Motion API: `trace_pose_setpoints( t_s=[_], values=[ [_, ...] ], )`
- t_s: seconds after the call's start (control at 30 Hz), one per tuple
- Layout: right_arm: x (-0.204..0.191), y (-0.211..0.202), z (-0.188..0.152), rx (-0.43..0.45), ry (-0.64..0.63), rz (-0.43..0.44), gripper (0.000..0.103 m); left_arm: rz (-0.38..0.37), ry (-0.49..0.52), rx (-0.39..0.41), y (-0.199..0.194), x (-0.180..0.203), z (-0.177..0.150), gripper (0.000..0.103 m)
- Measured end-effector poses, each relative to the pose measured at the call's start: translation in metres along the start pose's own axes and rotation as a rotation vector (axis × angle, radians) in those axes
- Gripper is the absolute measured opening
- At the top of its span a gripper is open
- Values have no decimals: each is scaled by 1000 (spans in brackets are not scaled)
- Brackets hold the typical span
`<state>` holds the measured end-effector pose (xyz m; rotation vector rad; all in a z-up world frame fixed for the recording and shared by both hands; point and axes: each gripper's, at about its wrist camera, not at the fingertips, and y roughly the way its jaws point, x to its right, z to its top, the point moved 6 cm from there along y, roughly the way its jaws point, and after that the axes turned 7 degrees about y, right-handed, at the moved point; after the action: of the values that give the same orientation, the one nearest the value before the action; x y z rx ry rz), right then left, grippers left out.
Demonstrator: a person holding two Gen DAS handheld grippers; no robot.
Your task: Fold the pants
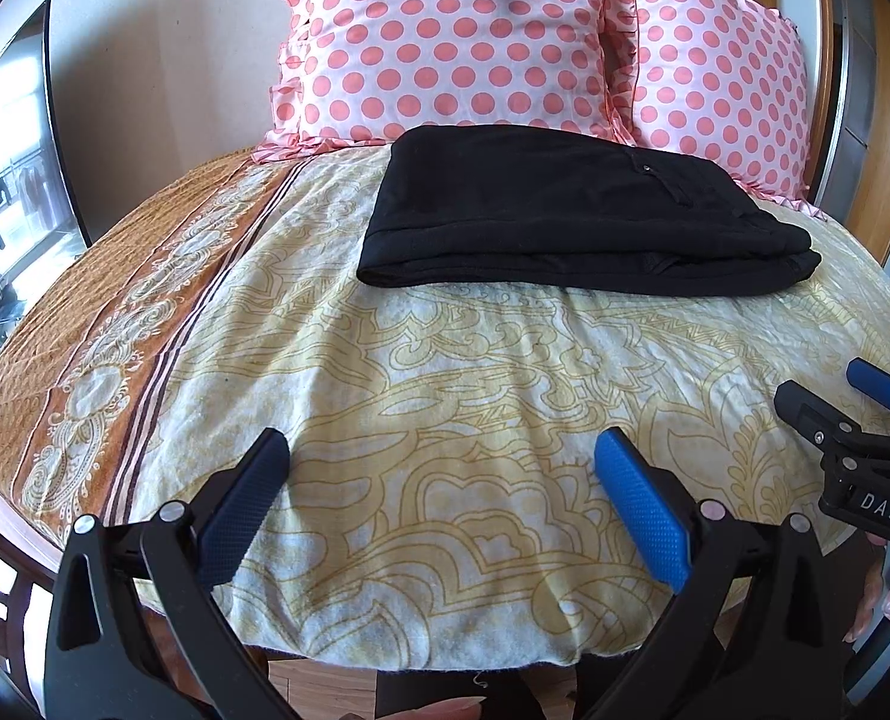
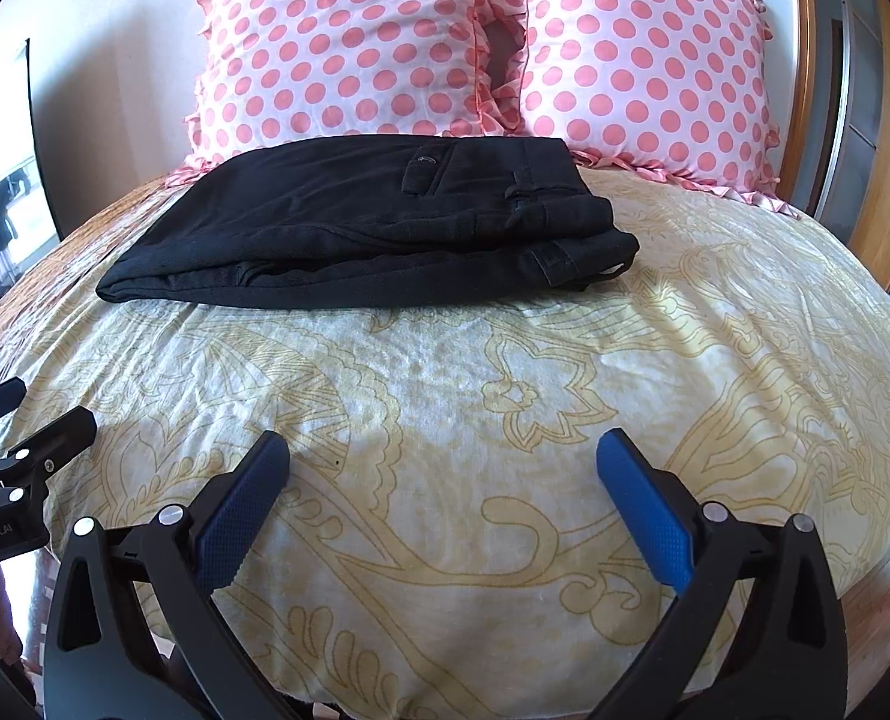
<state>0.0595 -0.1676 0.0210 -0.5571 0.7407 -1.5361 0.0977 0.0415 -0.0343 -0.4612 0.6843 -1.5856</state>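
Black pants (image 1: pixel 565 210) lie folded in a flat stack on the bed, far side, just in front of the pillows; they also show in the right wrist view (image 2: pixel 360 222) with a back pocket and belt loops on top. My left gripper (image 1: pixel 441 468) is open and empty, held over the near part of the bed, well short of the pants. My right gripper (image 2: pixel 445 468) is open and empty too, beside the left one. The right gripper also shows in the left wrist view (image 1: pixel 835 396), and the left gripper in the right wrist view (image 2: pixel 30 414).
The bed carries a cream sheet with a yellow pattern (image 1: pixel 475 390) and an orange border (image 1: pixel 84 360) on the left. Two pink polka-dot pillows (image 1: pixel 445 42) (image 2: pixel 643 60) lean against the wall. A wooden frame (image 2: pixel 889 138) stands at the right, a mirror or window (image 1: pixel 6 150) at the left.
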Motion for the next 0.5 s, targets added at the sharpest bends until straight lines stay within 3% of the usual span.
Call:
trace_pose_setpoints(
  t_s=[0.5],
  values=[
    [-3, 0, 0, 2, 1, -1, 102, 0, 0, -1, 0, 0, 0, 101]
  ],
)
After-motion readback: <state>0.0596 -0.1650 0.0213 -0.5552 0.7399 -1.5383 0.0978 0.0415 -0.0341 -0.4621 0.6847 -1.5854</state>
